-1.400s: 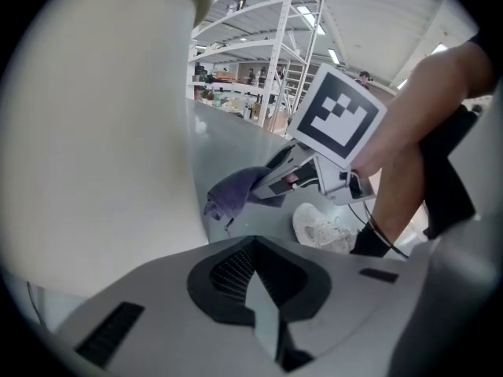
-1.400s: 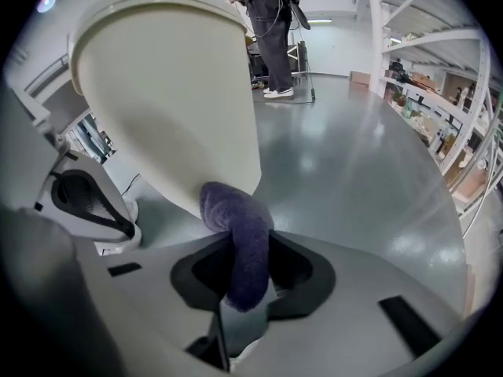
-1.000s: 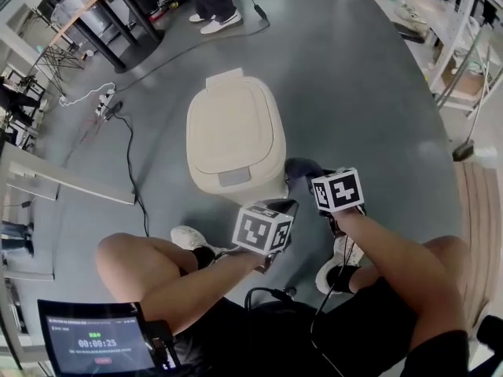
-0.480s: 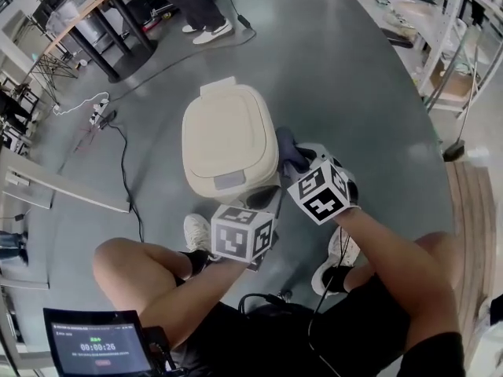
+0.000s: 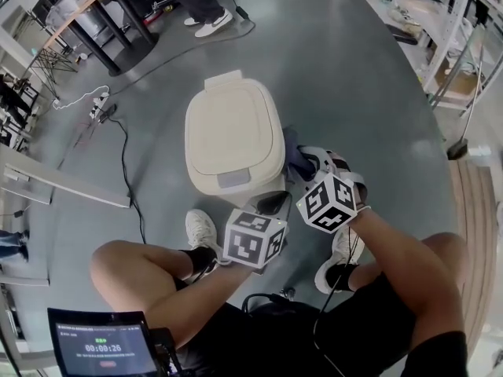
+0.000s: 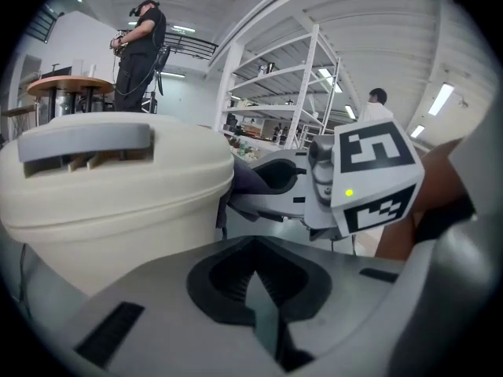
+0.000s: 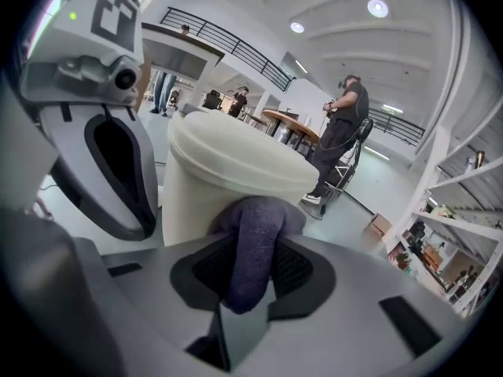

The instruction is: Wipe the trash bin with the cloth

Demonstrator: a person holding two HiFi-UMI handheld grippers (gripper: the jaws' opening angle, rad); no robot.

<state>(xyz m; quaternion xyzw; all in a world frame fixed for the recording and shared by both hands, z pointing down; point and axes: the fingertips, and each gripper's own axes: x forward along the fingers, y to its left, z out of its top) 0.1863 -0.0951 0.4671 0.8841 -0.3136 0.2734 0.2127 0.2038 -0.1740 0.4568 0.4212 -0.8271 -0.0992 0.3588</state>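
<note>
A cream trash bin (image 5: 233, 136) with a closed lid and a grey front pedal tab stands on the grey floor. My right gripper (image 5: 302, 167) is shut on a dark purple cloth (image 5: 295, 154), pressing it against the bin's right side wall. In the right gripper view the cloth (image 7: 250, 238) bulges between the jaws against the bin (image 7: 228, 171). My left gripper (image 5: 271, 204) sits low at the bin's front right corner, jaws closed with nothing between them. In the left gripper view the bin (image 6: 110, 187) fills the left and the right gripper (image 6: 259, 181) holds the cloth (image 6: 244, 181) beside it.
The person's knees and white shoes (image 5: 200, 230) flank the bin's front. A black cable (image 5: 126, 163) runs over the floor at left, by a power strip (image 5: 102, 100). A round table's legs (image 5: 110, 22) and another person's feet (image 5: 212, 23) are behind. Shelving (image 5: 464, 45) stands at right.
The right gripper with the cloth has slid down and toward me along the bin's right side. The left gripper has shifted slightly right and lower.
</note>
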